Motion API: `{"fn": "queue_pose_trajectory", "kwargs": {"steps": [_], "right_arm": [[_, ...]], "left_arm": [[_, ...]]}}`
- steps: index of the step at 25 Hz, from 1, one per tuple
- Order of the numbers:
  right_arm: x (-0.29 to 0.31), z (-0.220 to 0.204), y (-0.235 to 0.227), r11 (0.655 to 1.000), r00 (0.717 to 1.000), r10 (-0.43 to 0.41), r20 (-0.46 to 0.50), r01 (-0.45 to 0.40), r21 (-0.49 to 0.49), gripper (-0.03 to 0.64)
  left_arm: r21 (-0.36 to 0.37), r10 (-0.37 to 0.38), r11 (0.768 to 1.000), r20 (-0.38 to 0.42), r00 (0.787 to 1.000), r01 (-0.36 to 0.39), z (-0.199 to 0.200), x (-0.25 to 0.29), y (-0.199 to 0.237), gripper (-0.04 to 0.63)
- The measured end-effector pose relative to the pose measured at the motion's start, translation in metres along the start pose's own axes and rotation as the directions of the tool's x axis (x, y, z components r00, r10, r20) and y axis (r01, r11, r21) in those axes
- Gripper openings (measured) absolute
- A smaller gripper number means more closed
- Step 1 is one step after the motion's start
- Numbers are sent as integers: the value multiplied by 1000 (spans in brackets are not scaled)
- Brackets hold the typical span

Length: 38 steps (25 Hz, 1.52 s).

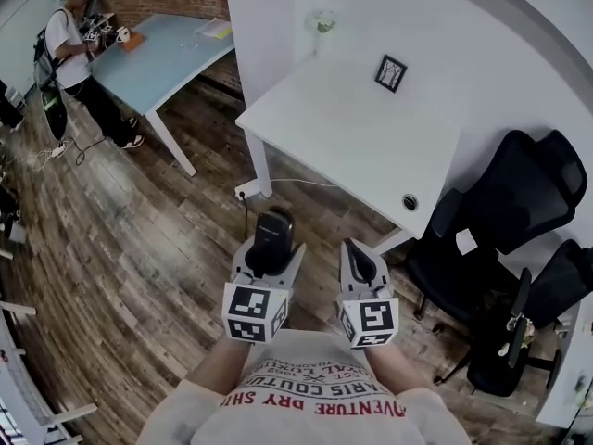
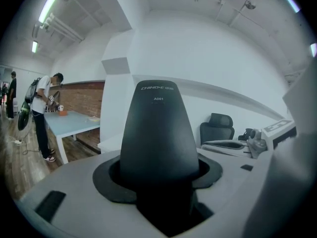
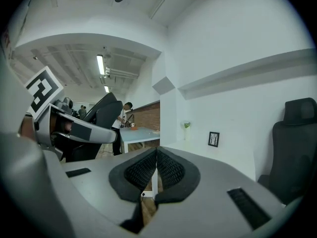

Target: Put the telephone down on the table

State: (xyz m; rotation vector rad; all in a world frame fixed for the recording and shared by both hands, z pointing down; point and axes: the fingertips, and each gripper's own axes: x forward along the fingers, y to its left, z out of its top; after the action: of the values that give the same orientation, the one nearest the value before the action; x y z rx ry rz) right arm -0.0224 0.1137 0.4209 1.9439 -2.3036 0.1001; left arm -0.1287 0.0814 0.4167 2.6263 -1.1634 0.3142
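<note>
Over a dark wood-plank floor (image 1: pixel 157 248), short of the white rectangular desk (image 1: pixel 352 137): grips a black plastic telephone handset (image 1: pixel 274 233) upright in the left gripper (image 1: pixel 270 256) jaws, in the air, off the desk; holds the right gripper (image 3: pixel 156 171) jaws pressed together, empty.

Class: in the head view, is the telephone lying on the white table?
No, the left gripper holds the telephone above the wooden floor, short of the table.

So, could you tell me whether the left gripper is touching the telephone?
Touching. The left gripper view shows the telephone clamped between the left gripper's fingers, pads against both sides.
</note>
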Motion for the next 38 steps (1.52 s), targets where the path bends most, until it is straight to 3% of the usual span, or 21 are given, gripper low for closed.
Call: {"fn": "queue_pose_trajectory", "kwargs": {"steps": [5, 14, 24, 38], "right_arm": [[55, 5, 10, 997, 997, -72, -17, 73, 31, 25], [117, 7, 29, 992, 991, -123, -55, 125, 35, 25], [162, -2, -16, 983, 983, -166, -80, 171, 61, 25], [223, 19, -161, 972, 973, -225, -42, 227, 52, 25]], "left_arm": [[25, -56, 998, -34, 998, 57, 13, 28, 54, 282], [44, -102, 994, -57, 993, 104, 29, 61, 125, 282], [41, -168, 984, -98, 981, 172, 31, 126, 123, 282], [66, -206, 975, -80, 975, 212, 84, 273, 87, 282]]}}
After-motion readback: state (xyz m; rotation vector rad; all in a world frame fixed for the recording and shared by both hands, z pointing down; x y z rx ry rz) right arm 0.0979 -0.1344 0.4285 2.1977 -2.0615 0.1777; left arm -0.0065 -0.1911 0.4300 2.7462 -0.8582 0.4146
